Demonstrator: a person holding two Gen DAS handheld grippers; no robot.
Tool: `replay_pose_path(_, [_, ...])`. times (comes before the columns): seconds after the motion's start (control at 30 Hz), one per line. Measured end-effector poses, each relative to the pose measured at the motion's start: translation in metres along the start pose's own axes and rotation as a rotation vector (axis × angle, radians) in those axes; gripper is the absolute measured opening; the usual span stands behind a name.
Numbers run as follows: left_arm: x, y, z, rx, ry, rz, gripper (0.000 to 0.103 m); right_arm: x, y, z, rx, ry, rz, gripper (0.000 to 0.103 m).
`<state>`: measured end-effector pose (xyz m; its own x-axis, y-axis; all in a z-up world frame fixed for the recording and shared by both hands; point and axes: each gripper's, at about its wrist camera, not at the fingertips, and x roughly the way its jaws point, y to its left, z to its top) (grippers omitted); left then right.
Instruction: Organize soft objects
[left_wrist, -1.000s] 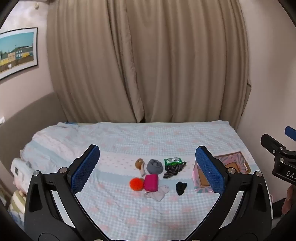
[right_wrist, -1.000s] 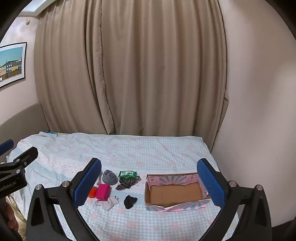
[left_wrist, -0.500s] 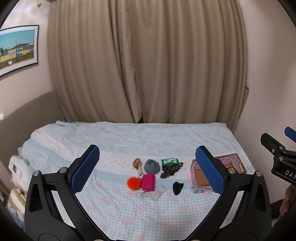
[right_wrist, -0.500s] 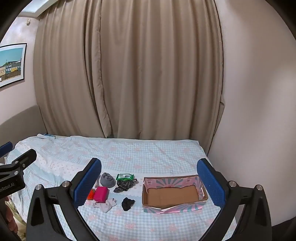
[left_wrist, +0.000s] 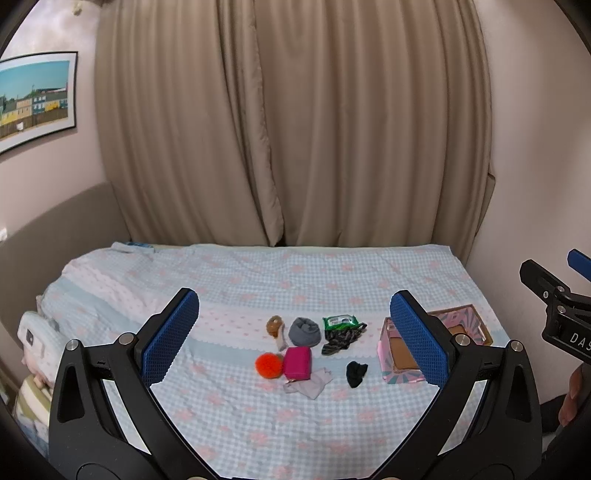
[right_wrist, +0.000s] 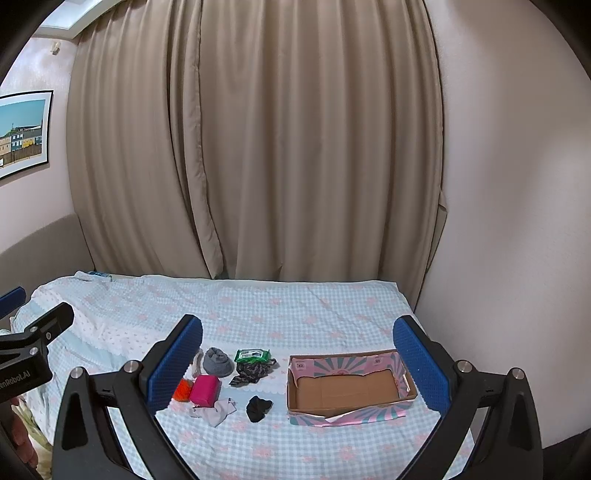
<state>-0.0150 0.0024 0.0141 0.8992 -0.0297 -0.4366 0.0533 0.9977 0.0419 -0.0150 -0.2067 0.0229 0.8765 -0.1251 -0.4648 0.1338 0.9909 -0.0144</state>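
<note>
The left gripper (left_wrist: 295, 332) and the right gripper (right_wrist: 297, 363) both hang above the near edge of the bed with the light blue checked cover (right_wrist: 314, 306), jaws spread wide and holding nothing, probably to survey before the first pick. The soft things lie in one group toward the near edge: a grey rolled sock (right_wrist: 218, 362), a pink pouch (right_wrist: 204, 389), an orange pompom (left_wrist: 269, 364), a black sock (right_wrist: 258, 408). The empty pink cardboard box (right_wrist: 351, 415) waits just beside them, near the right edge, likely as their container.
</note>
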Motion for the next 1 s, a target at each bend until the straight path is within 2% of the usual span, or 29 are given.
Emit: replay_pose_path(1.0, [0.006,0.014,0.005,-0.004,-0.002,-0.011,0.103,0.008,0.008,-0.011,-0.002,-0.009,0.005,0.103])
